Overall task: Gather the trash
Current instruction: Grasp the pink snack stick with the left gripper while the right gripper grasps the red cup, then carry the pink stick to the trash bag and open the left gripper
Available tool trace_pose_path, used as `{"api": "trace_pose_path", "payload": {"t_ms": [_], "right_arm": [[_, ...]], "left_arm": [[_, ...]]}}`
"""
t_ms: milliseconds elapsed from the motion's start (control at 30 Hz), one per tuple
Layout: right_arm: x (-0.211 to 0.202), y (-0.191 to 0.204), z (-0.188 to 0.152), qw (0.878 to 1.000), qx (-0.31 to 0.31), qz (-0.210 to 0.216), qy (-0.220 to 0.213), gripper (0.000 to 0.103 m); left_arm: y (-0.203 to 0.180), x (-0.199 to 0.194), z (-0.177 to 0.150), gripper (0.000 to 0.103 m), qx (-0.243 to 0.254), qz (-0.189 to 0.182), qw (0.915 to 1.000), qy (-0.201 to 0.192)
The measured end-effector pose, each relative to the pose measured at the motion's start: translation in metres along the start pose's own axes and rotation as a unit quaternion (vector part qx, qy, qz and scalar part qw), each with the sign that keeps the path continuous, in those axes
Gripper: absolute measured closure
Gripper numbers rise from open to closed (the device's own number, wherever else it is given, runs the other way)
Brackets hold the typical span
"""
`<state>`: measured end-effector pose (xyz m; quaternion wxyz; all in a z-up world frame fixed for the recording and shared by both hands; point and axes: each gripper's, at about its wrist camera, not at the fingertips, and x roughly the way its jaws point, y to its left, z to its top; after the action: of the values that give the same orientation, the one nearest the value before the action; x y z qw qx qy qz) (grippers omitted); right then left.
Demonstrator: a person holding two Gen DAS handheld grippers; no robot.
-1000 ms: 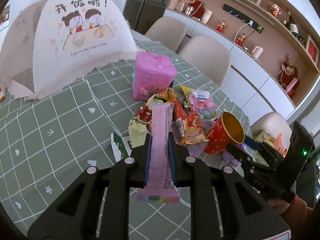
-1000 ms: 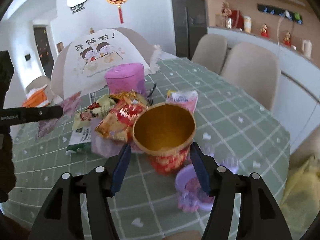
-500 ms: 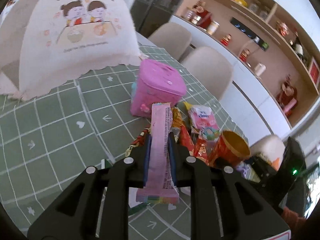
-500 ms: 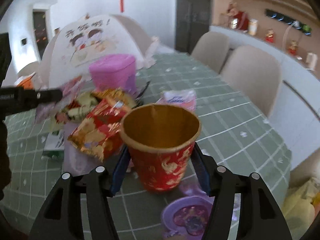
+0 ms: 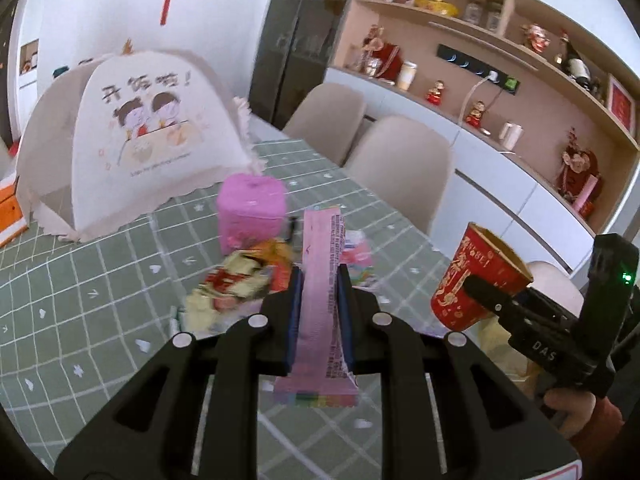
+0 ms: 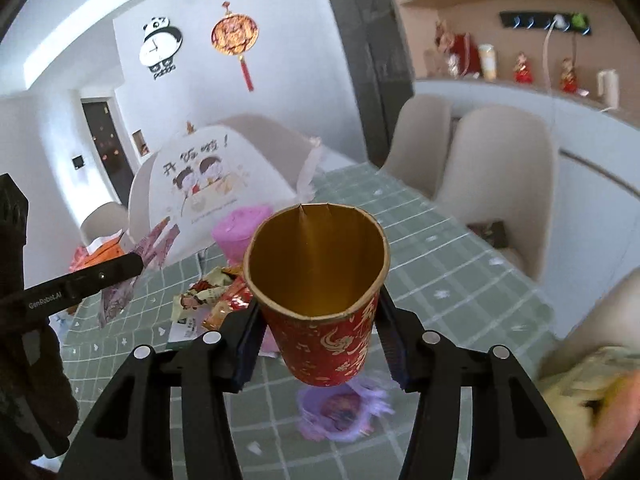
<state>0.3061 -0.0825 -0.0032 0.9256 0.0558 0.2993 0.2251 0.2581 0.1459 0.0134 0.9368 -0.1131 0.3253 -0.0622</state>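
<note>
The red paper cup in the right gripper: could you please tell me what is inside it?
The red paper cup shows only bare gold lining; nothing is visible inside. Its near wall hides the bottom, so I cannot see that part.

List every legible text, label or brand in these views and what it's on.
"GenRobot.AI": side of left gripper.
"DAS": body of right gripper.
"开饭啦!": food cover; small line under its cartoon is blurred.
pink wrapper: print too small.
red cup: gold motifs, unreadable.
</note>
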Motion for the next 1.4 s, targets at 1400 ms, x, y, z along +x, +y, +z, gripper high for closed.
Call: {"api": "trace_pose_path", "payload": {"t_ms": [1400], "right_arm": [[-0.231, -0.208, -0.109, 0.916, 0.183, -0.354, -0.052, 0.054]], "left_arm": [[-0.354, 0.169, -0.080, 0.088, 0.242, -0.311, 0.8981, 0.194]]}}
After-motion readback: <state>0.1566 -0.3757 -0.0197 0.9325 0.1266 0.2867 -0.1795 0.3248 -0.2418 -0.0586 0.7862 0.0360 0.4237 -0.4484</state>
